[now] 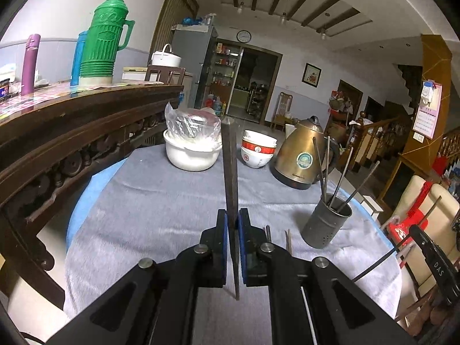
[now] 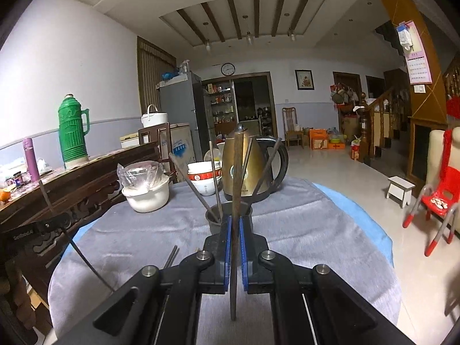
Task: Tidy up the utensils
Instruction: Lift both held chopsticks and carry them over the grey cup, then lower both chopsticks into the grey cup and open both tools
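Observation:
My left gripper [image 1: 233,215] is shut on a dark chopstick [image 1: 230,172] that stands nearly upright between its blue pads. My right gripper [image 2: 235,221] is shut on a brown chopstick [image 2: 238,172], also upright. A grey metal holder [image 1: 325,227] with several chopsticks in it stands on the grey cloth, to the right of the left gripper. In the right wrist view the holder [image 2: 214,225] sits just behind the fingertips. Two loose chopsticks [image 1: 289,240] lie on the cloth by the holder. The left gripper [image 2: 57,224] shows at the far left of the right wrist view.
A brass kettle [image 1: 302,155], stacked red-and-white bowls [image 1: 257,149] and a white pot with a plastic bag [image 1: 191,152] stand at the back of the table. A carved wooden sideboard [image 1: 72,132] with a green thermos [image 1: 103,40] runs along the left. A red chair [image 2: 440,198] stands right.

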